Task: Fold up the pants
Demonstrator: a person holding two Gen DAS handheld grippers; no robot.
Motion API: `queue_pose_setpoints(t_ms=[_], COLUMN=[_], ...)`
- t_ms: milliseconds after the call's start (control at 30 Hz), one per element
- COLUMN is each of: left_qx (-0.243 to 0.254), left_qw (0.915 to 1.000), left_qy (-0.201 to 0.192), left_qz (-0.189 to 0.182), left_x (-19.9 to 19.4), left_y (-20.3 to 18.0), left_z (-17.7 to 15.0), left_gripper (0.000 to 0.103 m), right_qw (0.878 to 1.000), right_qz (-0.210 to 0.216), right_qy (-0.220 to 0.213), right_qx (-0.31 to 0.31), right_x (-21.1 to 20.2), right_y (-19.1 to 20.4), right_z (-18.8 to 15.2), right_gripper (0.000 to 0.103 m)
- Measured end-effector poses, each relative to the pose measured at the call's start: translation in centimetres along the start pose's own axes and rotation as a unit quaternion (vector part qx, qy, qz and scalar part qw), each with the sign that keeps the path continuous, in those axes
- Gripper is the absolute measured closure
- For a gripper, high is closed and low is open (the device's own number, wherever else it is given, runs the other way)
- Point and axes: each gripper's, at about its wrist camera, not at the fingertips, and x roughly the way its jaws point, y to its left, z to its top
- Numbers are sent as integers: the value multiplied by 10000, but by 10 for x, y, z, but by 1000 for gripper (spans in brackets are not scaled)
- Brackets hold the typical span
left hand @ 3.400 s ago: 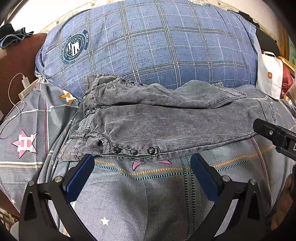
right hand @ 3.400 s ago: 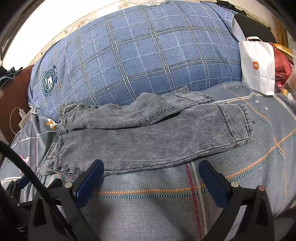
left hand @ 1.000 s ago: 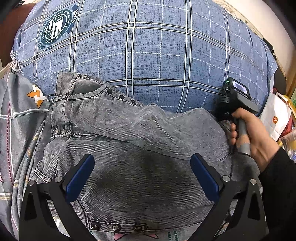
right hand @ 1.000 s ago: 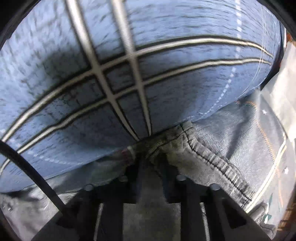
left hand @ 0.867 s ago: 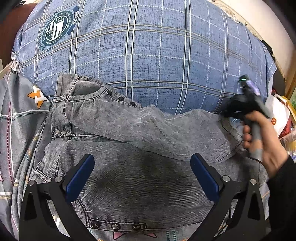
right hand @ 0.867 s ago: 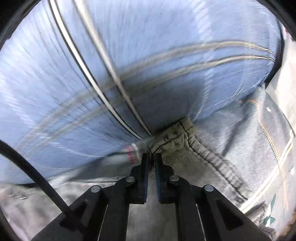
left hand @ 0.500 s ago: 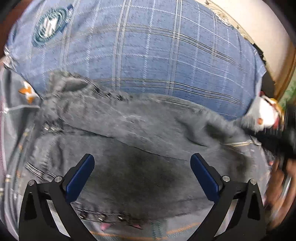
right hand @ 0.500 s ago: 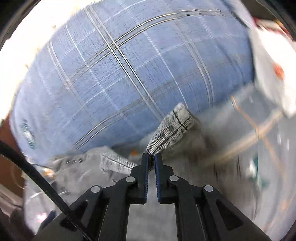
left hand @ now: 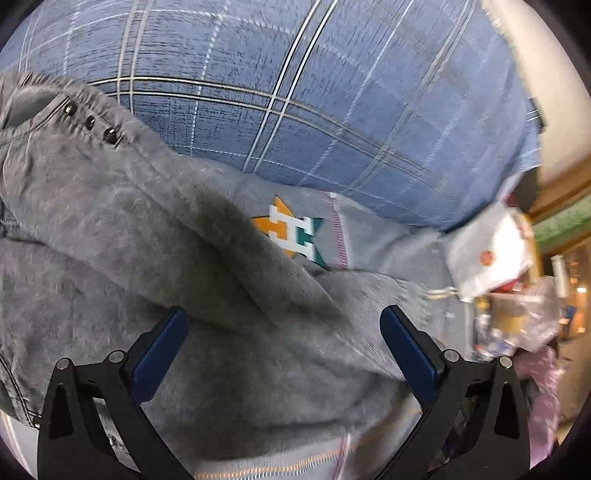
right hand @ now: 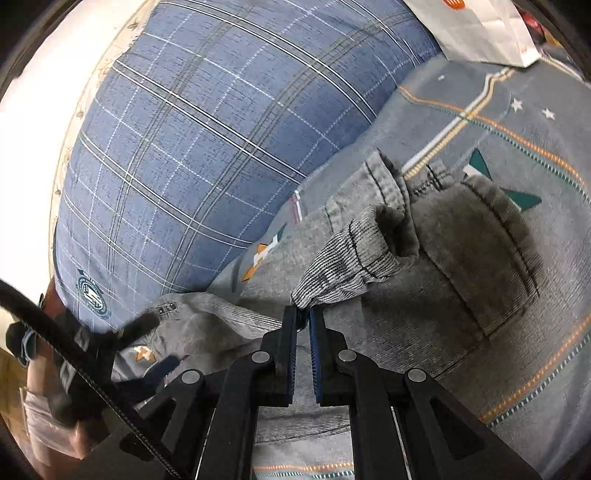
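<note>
Grey washed-denim pants (left hand: pixel 155 266) lie on a patterned grey bedsheet (right hand: pixel 517 122) in front of a big blue plaid pillow (left hand: pixel 332 92). My right gripper (right hand: pixel 303 317) is shut on the ribbed cuff (right hand: pixel 351 266) of the upper pant leg and holds it lifted over the lower leg (right hand: pixel 469 266). My left gripper (left hand: pixel 284 339) is open and empty, hovering just above the middle of the pants. Three snap buttons (left hand: pixel 88 122) show near the waistband at the left. The left gripper also shows in the right wrist view (right hand: pixel 159 365).
A white paper bag (left hand: pixel 487 254) and cluttered items (left hand: pixel 517 325) stand at the right end of the bed. The same bag shows in the right wrist view (right hand: pixel 476 29). The plaid pillow (right hand: pixel 221 129) bounds the far side.
My right gripper closed on the upper leg's cuff by the pillow and pulled it up and toward the near side. My left gripper moved right over the pants and stayed open.
</note>
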Motion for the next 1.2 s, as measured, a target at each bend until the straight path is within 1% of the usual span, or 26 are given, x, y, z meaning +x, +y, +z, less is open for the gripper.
queue_pose_setpoints(t_ms=[33,100,133,167,200,267,300,333,367,433,467,500,533,567,633,667,700,733,767,833,933,967,1000,1067,1167,1200], left_qx=[-90,-320,-426,-562,-583,-609,-687,-810,-906,-1004,-957,-936,-931,-915,-874,-860,-860,-869,-902,-990,-1045,-1045,-1021,-961,-918,-896], left_qw=[9996,9978,9965,9949,9943,9929,9929,9929,9931,9942,9951,9953,9954,9956,9960,9962,9962,9962,9958,9947,9938,9938,9940,9946,9950,9952], left_qy=[131,314,417,473,490,556,542,494,404,93,-109,-158,-202,-196,-141,-103,-54,19,114,251,347,358,359,358,368,381], left_qz=[238,489,595,687,752,852,811,712,620,373,231,199,73,10,-85,-103,-107,-98,-86,-96,-137,-148,-155,-142,-147,-132], left_x=[11,25,33,40,44,49,48,43,36,17,4,-5,-15,-19,-28,-31,-29,-27,-25,-19,-9,-7,-6,-5,0,2], left_y=[-5,-7,-8,-7,-8,-9,-7,-3,1,3,1,0,-2,-2,1,5,9,14,20,31,38,39,40,38,33,32], left_z=[5,9,13,15,16,13,11,8,5,0,-5,-8,-15,-19,-33,-42,-48,-54,-59,-69,-78,-79,-82,-81,-78,-79], left_gripper=[0,1,10,27,36,77,84,95,99,100,100,100,101,101,101,101,101,101,100,100,100,100,100,100,100,100], right_qw=[10000,10000,10000,10000,9999,9999,9998,9998,9997,9991,9987,9983,9980,9979,9986,9986,9985,9984,9985,9986,9975,9961,9945,9924,9911,9907], right_qz=[41,49,53,60,61,38,17,-17,-16,181,307,407,512,555,444,415,410,378,328,129,13,12,34,-25,-261,-318], right_qy=[30,26,31,52,75,152,148,114,104,118,109,91,65,55,0,-22,-36,-27,1,128,435,591,726,941,1091,1136], right_qx=[42,4,-13,-23,-25,24,106,170,221,355,401,406,373,339,303,325,365,425,444,494,565,657,759,798,716,680], right_x=[-1,-3,-3,-3,-3,-2,-3,-6,-7,-11,-16,-20,-26,-30,-41,-43,-45,-45,-44,-38,-23,-16,-11,-1,11,15], right_y=[-4,-3,-1,-1,0,-4,-9,-14,-18,-27,-31,-32,-33,-33,-35,-37,-39,-42,-44,-49,-59,-64,-68,-72,-70,-69], right_z=[-2,0,1,1,1,2,5,7,12,21,26,30,34,37,43,45,47,48,48,48,47,45,43,38,33,31], right_gripper=[97,97,97,97,97,98,100,101,101,102,102,102,102,96,90,72,40,26,24,25,35,44,51,53,51,57])
